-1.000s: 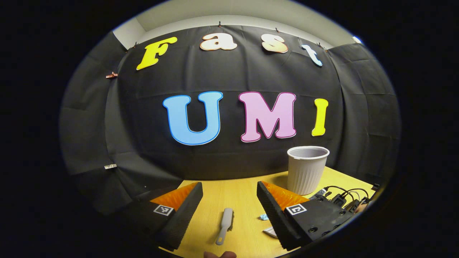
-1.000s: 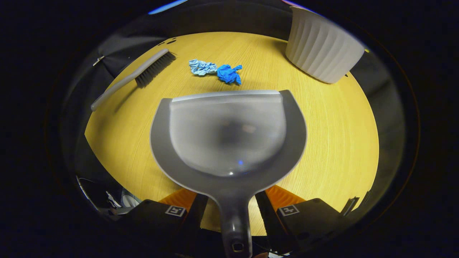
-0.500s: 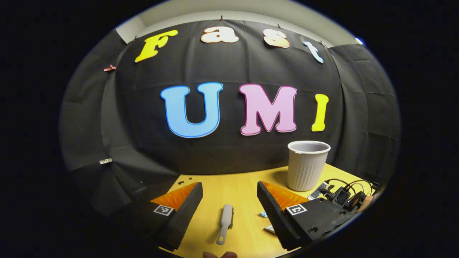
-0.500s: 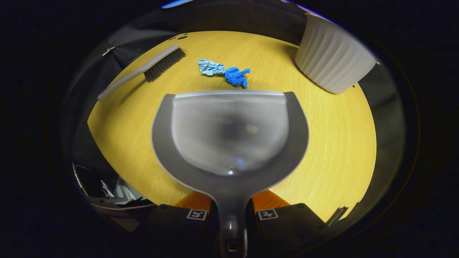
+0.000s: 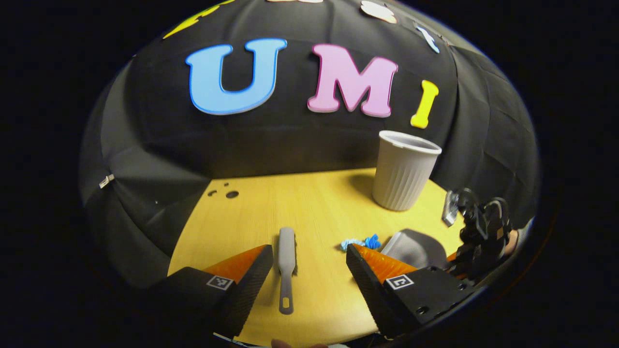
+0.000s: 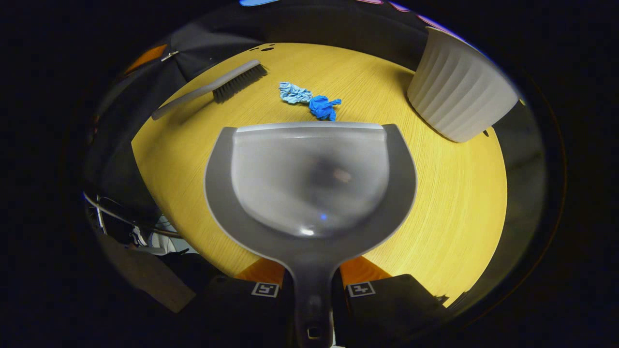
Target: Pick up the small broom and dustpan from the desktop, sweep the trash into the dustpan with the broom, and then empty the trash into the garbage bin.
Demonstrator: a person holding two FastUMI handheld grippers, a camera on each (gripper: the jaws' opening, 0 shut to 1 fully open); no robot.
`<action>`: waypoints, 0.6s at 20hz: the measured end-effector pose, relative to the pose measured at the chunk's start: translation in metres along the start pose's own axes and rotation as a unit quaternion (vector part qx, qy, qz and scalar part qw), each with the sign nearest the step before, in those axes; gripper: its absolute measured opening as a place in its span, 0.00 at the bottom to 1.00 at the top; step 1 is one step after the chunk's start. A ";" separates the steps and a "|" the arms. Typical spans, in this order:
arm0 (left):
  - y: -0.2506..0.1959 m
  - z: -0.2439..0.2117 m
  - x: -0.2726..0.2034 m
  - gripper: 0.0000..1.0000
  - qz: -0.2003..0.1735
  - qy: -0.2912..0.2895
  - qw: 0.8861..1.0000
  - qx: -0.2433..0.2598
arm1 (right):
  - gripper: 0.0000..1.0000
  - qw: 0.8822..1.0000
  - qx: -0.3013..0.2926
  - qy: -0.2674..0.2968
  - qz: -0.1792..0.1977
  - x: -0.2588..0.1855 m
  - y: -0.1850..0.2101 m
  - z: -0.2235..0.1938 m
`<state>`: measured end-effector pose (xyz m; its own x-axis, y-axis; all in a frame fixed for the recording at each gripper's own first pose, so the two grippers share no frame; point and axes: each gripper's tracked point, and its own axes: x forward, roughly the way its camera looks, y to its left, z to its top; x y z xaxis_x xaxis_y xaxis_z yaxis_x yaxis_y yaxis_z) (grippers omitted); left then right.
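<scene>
The left gripper (image 5: 309,270) hangs with its fingers spread wide, nothing between them. The broom (image 5: 286,263) lies flat on the desk (image 5: 251,212) in that gap, touching neither finger, its handle end toward 6 o'clock and its head toward 12. It looks light and rigid, a thin plastic stick with short bristles; the slim handle near the hanging hole is probably the place to take it, across its narrow width, though smooth plastic may twist in the pinch if held too far from the head.

The trash (image 6: 312,99), two crumpled scraps, sits at 12 o'clock from the dustpan (image 6: 309,179), just beyond its front lip. It seems feather-light and springy, so a hard stroke could flick it away.

The right gripper (image 6: 312,285) is clamped on the dustpan's handle, one finger on each side. The pan looks stiff, light and smooth.

The bin (image 6: 459,99) stands upright at 2 o'clock from the pan, well apart from the trash. In the right gripper view the broom lies at 10 o'clock, with open desk between it and the scraps; nothing seems to block a sweep.
</scene>
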<state>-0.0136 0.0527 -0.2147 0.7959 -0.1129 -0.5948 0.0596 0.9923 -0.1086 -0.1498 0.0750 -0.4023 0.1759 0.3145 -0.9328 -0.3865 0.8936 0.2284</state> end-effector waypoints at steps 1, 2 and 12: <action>0.002 -0.012 0.011 0.98 -0.002 0.029 1.000 0.001 | 0.36 1.000 -0.006 0.001 0.001 0.000 -0.005 0.000; 0.006 -0.023 0.023 0.99 -0.001 0.055 0.998 0.000 | 0.36 1.000 -0.011 0.001 0.003 0.000 -0.008 0.001; 0.038 -0.117 0.090 0.89 0.018 0.262 0.965 -0.021 | 0.42 0.999 -0.040 -0.003 0.014 0.008 -0.025 0.011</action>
<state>-0.0104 0.0739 -0.3656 0.3826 -0.0994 -0.9186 0.0038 0.9944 -0.1060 -0.1292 0.0588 -0.4126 0.1688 0.3408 -0.9249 -0.4630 0.8558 0.2308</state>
